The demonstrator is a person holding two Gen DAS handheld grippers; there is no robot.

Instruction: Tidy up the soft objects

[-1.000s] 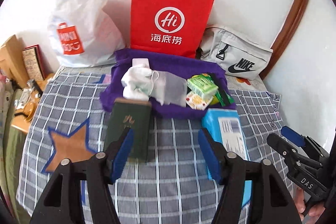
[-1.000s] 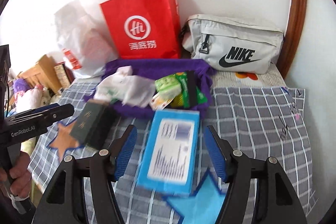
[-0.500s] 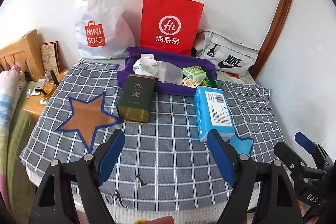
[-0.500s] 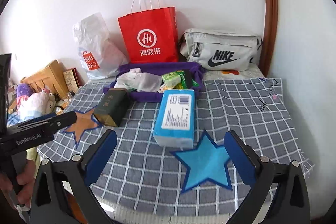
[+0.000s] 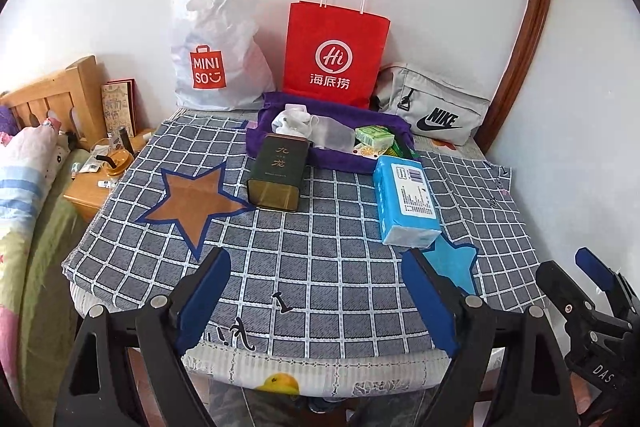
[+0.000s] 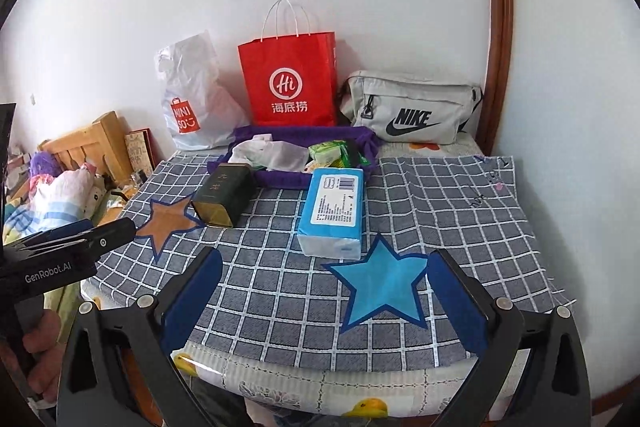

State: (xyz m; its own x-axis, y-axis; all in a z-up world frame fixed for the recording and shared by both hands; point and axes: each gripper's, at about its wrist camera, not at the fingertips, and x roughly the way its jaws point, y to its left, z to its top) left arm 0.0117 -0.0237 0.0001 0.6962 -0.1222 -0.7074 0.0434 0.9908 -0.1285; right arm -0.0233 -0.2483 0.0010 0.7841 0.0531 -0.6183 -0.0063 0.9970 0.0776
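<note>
Up front in the left wrist view, the left gripper (image 5: 316, 303) is opening, nothing between its jaws; 1 blue tissue pack (image 5: 406, 201) and 1 green tin (image 5: 278, 171) lie on the desk (image 5: 320, 267). From the right wrist view, the right gripper (image 6: 324, 303) gapes empty; 2 stars (image 6: 382, 287) mark the cloth.

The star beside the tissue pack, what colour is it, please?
Light blue star, dark-blue edged; right wrist view.

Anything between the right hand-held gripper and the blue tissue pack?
Nothing visible. The right hand-held gripper is open and empty; only bare checked cloth and the flat blue star lie before the blue tissue pack. The green tin sits aside, left.
</note>
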